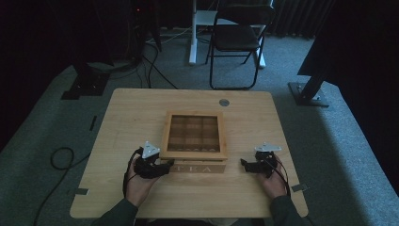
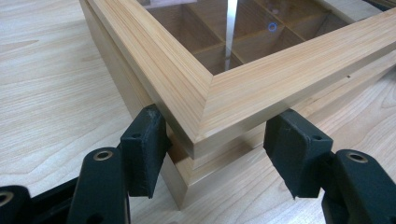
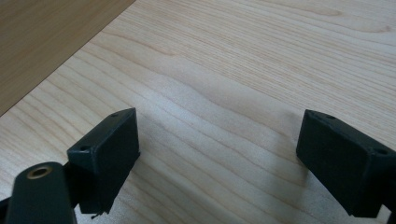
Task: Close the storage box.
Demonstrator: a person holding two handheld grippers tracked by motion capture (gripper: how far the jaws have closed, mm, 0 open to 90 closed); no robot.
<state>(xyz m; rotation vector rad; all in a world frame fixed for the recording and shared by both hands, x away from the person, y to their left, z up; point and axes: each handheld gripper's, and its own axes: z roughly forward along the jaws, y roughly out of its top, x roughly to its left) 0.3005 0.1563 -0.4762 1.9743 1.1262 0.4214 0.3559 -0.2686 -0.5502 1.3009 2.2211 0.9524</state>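
The wooden tea box [image 1: 194, 141], glass lid down, sits mid-table with its near-left corner between the released jaws of the left gripper [image 2: 215, 154], so clenching there could skid or twist it, while the right gripper [image 3: 219, 158] hangs open over bare tabletop [image 3: 261, 70] beside it.

One word on the box

The wooden box [image 1: 193, 136] bears "TEA" on its front face, the side nearest the person.
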